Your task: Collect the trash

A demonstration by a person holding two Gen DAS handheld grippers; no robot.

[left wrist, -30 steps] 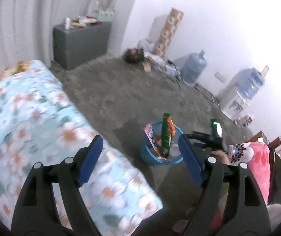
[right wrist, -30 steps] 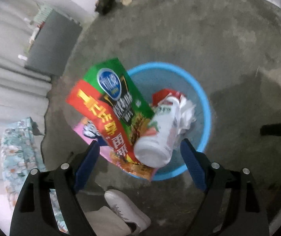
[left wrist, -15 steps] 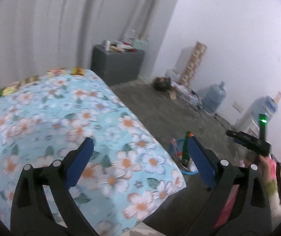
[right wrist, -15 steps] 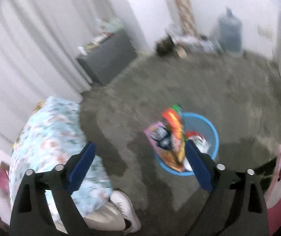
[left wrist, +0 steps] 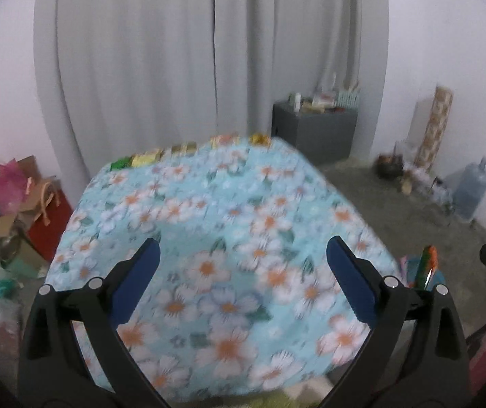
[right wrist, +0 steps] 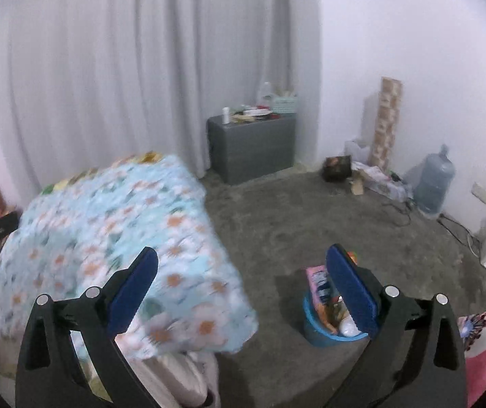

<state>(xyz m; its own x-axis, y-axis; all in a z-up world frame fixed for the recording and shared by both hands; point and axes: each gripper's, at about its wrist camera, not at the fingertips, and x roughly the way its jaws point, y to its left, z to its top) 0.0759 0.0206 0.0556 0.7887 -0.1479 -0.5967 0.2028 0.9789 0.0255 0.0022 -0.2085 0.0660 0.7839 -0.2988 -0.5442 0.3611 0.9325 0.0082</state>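
A blue bin (right wrist: 321, 335) stands on the grey floor, stuffed with snack wrappers (right wrist: 317, 284) and a white bottle (right wrist: 348, 329). My right gripper (right wrist: 243, 289) hovers high above the floor. Its jaws are opening, with nothing between them, and its right pad overlaps the bin in the picture. My left gripper (left wrist: 243, 278) is open and empty over the table in a floral cloth (left wrist: 229, 224). The bin's wrappers (left wrist: 424, 268) peek past the table's right edge. Small green and yellow patches (left wrist: 147, 159) line the cloth's far edge, too blurred to identify.
A grey cabinet (right wrist: 253, 146) with clutter on top stands against the curtain. By the right wall are a water jug (right wrist: 433, 183), a cardboard roll (right wrist: 387, 119) and loose litter (right wrist: 372, 173). Bags and boxes (left wrist: 25, 210) pile up left of the table.
Both grippers swung up and left, away from the bin, and opened wider. The right gripper rose from just over the bin to a high view of the room. The left now faces the table.
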